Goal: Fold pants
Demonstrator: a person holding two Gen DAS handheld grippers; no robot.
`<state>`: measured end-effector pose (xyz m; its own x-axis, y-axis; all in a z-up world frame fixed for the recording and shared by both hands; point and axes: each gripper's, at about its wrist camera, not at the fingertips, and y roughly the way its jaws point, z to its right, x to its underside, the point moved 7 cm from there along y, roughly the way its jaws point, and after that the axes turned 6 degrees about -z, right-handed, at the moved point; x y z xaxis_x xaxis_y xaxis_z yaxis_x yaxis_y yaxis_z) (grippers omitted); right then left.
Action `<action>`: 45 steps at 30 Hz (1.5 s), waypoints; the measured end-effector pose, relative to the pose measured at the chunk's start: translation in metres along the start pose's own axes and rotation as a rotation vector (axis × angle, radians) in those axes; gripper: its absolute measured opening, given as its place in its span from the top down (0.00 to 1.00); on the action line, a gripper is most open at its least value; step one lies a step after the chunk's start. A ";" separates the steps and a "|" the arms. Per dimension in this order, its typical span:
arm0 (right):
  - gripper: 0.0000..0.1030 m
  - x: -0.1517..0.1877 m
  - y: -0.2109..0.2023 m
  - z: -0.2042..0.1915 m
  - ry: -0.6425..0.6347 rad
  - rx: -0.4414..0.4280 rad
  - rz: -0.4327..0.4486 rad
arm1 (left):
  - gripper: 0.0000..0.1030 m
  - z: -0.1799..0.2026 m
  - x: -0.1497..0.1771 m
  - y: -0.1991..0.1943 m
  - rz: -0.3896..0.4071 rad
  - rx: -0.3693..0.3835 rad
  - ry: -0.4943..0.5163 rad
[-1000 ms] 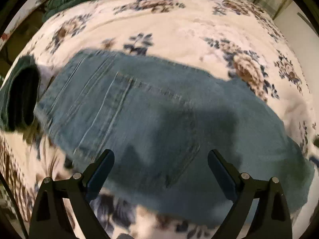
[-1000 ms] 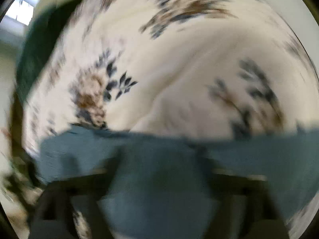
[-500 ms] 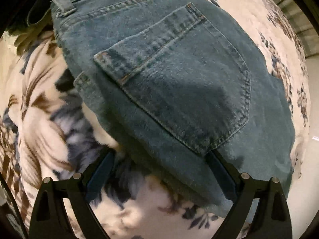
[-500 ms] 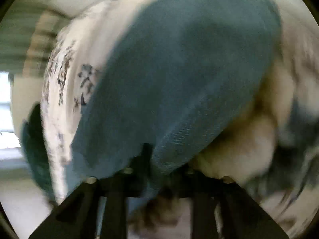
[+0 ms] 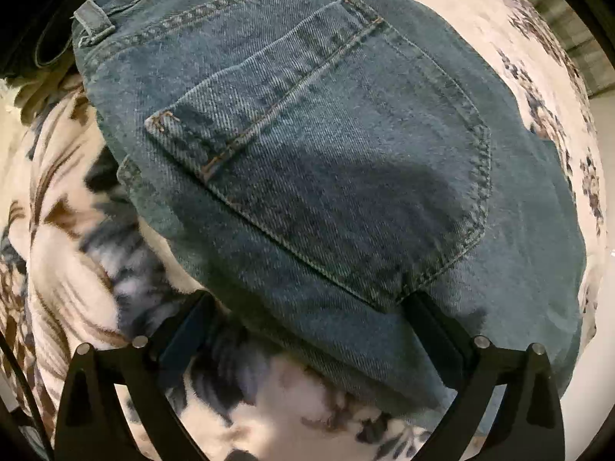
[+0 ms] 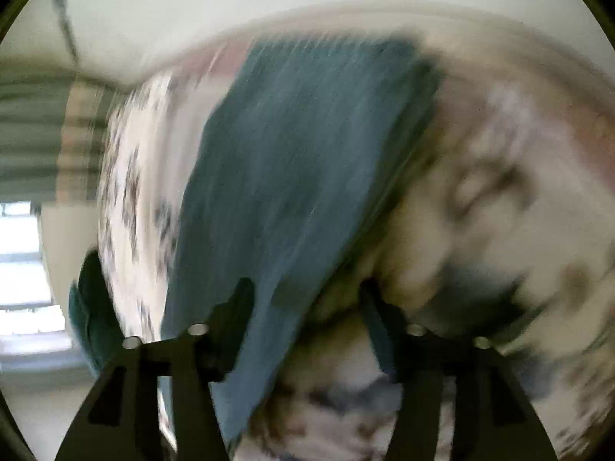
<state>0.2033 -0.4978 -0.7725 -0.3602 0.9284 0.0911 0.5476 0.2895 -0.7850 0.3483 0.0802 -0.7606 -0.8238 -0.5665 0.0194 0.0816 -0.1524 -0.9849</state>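
Two grippers over one pair of jeans on a bed, so here's the scene from left to right. On the left side, the floral blanket (image 5: 69, 253) covers the bed, and a belt loop (image 5: 92, 23) marks the waistband up at the top corner. The jeans (image 5: 346, 146) lie seat-up on that blanket, back pocket (image 5: 338, 161) facing the ceiling, already looking doubled over into a fairly compact slab. The left gripper (image 5: 307, 307) points almost straight down at the near edge of the denim, fingers spread as wide as they go, one tip over the blanket and the other against the fabric below the pocket. Nothing is pinched there.

The right-hand view is a smear. You can make out the denim running as a long strip away from the right gripper (image 6: 307, 299), with a dark green cloth (image 6: 92, 319) off to the side. Its fingers have just been opening and stand partly apart; an edge of denim hangs between them, but the pads don't look pressed on it. I'd call that let go.

My guess: one fold has just been laid down. Next up, get both grippers onto an edge, pinch through all the layers, and bring it over evenly so the stack doesn't slide on that fuzzy blanket.
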 end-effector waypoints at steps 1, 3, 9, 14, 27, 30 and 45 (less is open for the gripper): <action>0.41 -0.011 -0.003 0.007 0.020 -0.004 0.016 | 0.00 0.001 -0.001 0.001 0.008 -0.008 -0.002; 0.41 -0.039 -0.001 0.018 0.055 -0.057 0.036 | 0.00 0.004 0.002 0.003 0.040 -0.028 0.004; 0.89 -0.070 0.000 0.000 -0.022 -0.088 0.135 | 0.00 0.032 0.018 -0.024 0.060 -0.015 0.041; 0.87 -0.077 -0.004 -0.015 -0.093 -0.119 0.130 | 0.00 0.079 0.033 -0.046 0.106 0.021 0.177; 0.91 -0.072 -0.038 -0.073 -0.182 -0.190 0.183 | 0.00 0.148 0.020 -0.037 0.062 0.028 0.355; 0.91 -0.033 -0.054 -0.137 -0.406 -0.145 0.168 | 0.00 0.138 0.017 -0.049 0.065 0.024 0.356; 0.91 0.318 0.145 -0.234 -1.266 0.227 -0.170 | 0.00 -0.009 -0.029 -0.113 0.121 -0.056 0.200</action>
<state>0.3448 -0.1065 -0.7142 -0.9398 -0.0157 -0.3415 0.3299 0.2201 -0.9180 0.3584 0.1210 -0.6518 -0.9051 -0.4051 -0.1287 0.1601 -0.0444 -0.9861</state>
